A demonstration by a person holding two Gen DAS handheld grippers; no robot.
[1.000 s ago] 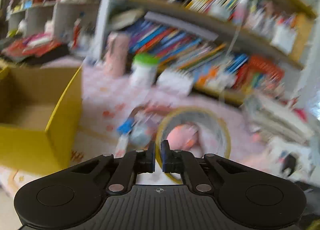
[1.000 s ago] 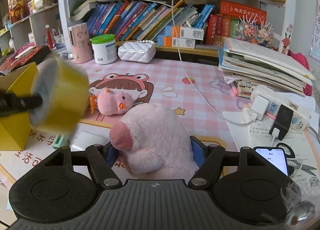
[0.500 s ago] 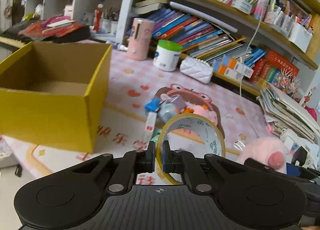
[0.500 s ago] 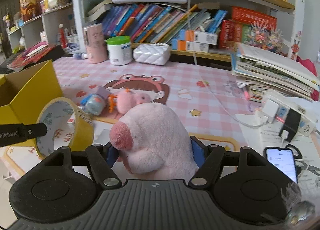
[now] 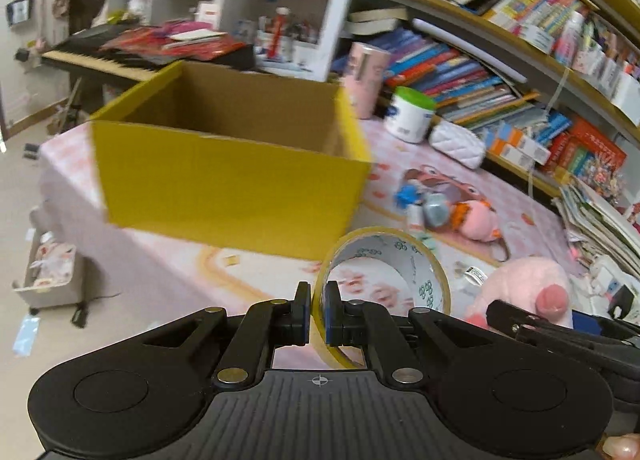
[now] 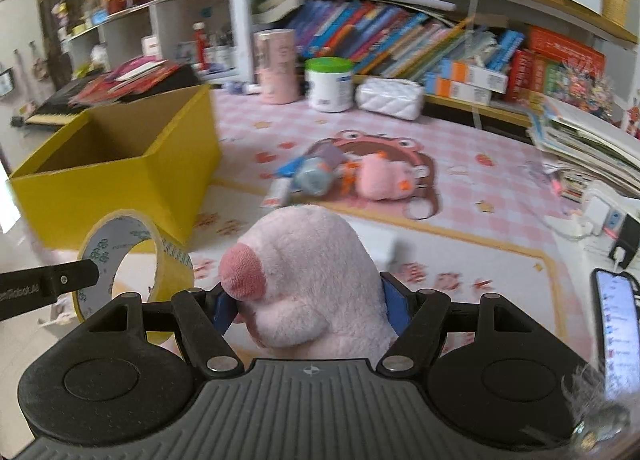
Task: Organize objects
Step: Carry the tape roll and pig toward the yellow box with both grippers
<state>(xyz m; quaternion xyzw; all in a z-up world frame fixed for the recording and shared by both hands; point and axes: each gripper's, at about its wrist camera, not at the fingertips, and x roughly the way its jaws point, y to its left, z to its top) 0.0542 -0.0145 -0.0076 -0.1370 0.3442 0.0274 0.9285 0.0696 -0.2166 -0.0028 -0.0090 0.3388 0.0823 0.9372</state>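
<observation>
My left gripper [image 5: 317, 302] is shut on the rim of a yellow tape roll [image 5: 400, 260], held in the air in front of the open yellow cardboard box [image 5: 232, 180]. The roll also shows in the right wrist view [image 6: 168, 256], with the box [image 6: 100, 196] behind it. My right gripper [image 6: 306, 306] is shut on a pink plush pig [image 6: 312, 272], which also shows at the right of the left wrist view [image 5: 528, 284]. A small pink plush toy [image 6: 380, 178] and a blue-grey toy [image 6: 314, 178] lie on the pink mat.
A white jar with a green lid [image 6: 330, 84], a pink cylinder [image 6: 276, 66] and a white quilted pouch [image 6: 390, 98] stand at the back by the bookshelf. Stacked papers [image 6: 588, 144], a power strip [image 6: 604, 216] and a phone [image 6: 616, 312] are at the right.
Both grippers have swung left toward the yellow box, which now fills more of both views. The tape roll and the plush pig stay gripped.
</observation>
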